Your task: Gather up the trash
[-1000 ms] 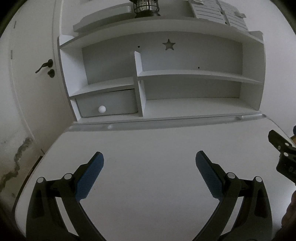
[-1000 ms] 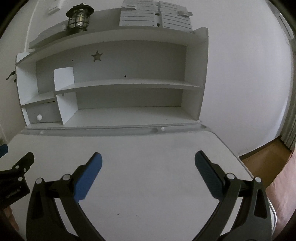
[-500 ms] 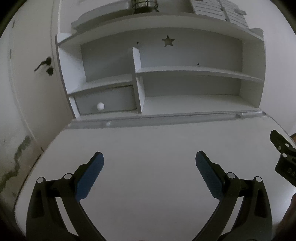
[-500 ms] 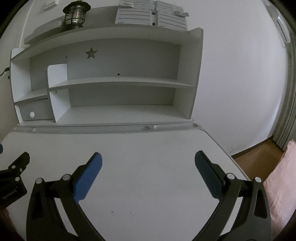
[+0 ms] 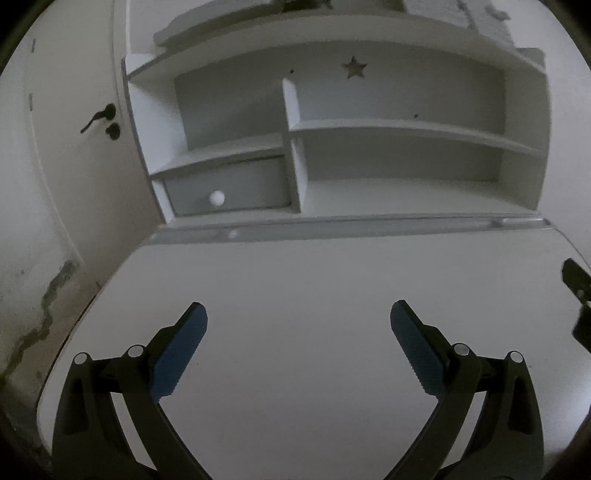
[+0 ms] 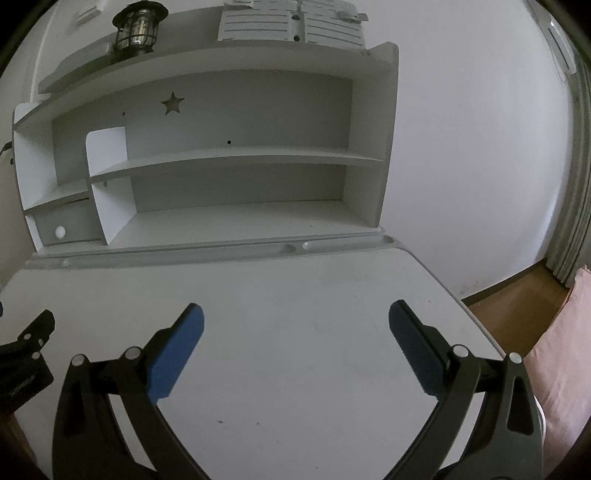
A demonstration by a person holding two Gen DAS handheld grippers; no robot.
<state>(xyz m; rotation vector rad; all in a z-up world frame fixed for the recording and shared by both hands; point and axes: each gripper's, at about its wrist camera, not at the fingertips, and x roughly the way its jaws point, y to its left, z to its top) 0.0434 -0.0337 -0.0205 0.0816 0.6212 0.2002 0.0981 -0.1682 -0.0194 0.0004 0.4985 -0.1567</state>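
No trash shows in either view. My left gripper hangs open over the white desk top, blue pads wide apart, nothing between them. Open as well, my right gripper hovers over the same desk top with an empty gap. A black part of the right gripper pokes in at the right edge of the left wrist view. In the right wrist view, a black part of the left gripper shows at the left edge.
A white shelf unit with a star cut-out stands at the back of the desk. Its small drawer has a round knob. A lantern sits on top. A door with a dark handle is left. Wooden floor lies right.
Both views have tilted slightly downward and shifted; the shelf unit sits lower in the right wrist view than before. Both grippers have stayed open.
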